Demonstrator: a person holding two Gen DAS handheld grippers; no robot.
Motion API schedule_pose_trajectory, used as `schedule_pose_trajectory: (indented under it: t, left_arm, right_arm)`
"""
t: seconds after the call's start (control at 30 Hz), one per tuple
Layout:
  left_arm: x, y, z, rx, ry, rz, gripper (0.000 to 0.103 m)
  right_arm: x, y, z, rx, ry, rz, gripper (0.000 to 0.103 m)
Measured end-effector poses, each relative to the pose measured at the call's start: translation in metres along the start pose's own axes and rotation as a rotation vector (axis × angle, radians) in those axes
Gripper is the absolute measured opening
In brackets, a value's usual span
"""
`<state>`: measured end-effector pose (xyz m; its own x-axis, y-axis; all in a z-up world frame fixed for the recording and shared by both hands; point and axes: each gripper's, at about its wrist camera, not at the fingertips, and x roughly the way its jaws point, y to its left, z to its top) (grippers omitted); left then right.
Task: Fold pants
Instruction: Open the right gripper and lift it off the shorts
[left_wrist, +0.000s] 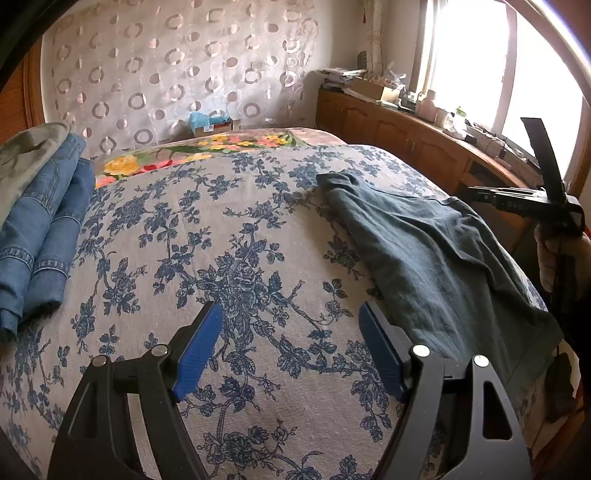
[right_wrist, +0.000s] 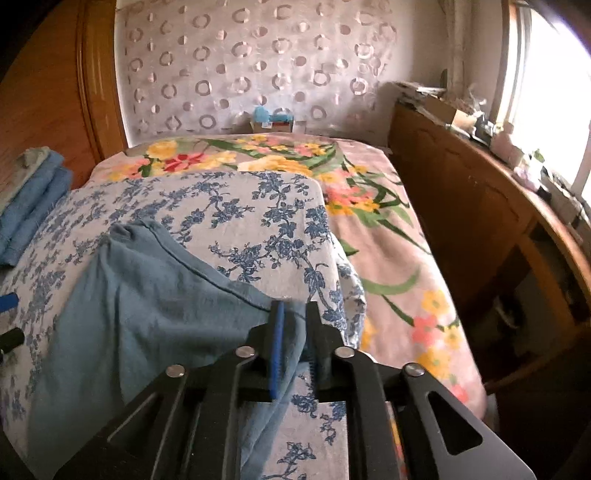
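Observation:
Dark teal pants lie stretched along the right side of the blue-flowered bed cover. My left gripper hovers open over bare cover, to the left of the pants, with nothing between its blue pads. In the right wrist view the pants spread out to the left. Their near right edge runs up between the jaws of my right gripper. Those jaws stand narrowly apart, and a gap shows beside the cloth. The right tool's black body and the hand holding it appear at the bed's right edge.
Folded blue jeans and an olive garment sit stacked at the bed's far left. A bright flowered blanket covers the bed's right side and head end. A wooden cabinet with clutter runs along the right under the window.

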<state>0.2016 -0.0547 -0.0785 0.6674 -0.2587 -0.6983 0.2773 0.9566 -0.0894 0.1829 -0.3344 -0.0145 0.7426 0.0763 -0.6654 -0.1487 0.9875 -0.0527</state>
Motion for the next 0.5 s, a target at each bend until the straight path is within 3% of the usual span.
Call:
schedule_pose_trajectory:
  t: [0.2,0.37,0.5]
  left_arm:
    - [0.001,-0.001,0.0,0.0,0.002,0.001,0.077]
    - [0.003,0.001,-0.001,-0.002,0.011,0.001,0.077]
    - [0.006,0.004,-0.001,-0.016,0.026,0.003,0.077]
  right_arm:
    - [-0.003,0.009,0.0,-0.01,-0.005,0.037,0.033]
    - [0.009,-0.007,-0.003,0.002,0.042,0.026,0.034]
    - [-0.006,-0.01,-0.005,0.019,0.024,0.033,0.034]
